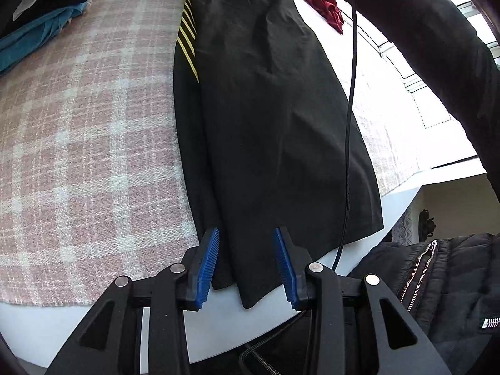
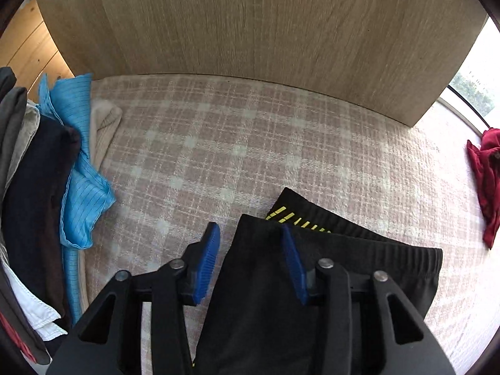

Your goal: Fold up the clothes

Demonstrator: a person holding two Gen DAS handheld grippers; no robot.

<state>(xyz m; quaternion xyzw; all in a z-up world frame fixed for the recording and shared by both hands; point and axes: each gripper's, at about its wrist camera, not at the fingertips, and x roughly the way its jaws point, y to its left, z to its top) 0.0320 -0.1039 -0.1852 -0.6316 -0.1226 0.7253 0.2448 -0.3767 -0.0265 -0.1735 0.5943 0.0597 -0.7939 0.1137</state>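
Note:
Black shorts with yellow stripes lie folded lengthwise on a pink plaid blanket. In the left wrist view my left gripper is open, its blue pads on either side of the shorts' hem end at the near table edge. In the right wrist view my right gripper is open above the waistband end of the shorts, with the waistband corner between the pads.
A pile of clothes, blue, dark and white, lies at the left. A red garment lies at the right, also in the left wrist view. A wooden panel stands behind the blanket. A black cable hangs over the shorts.

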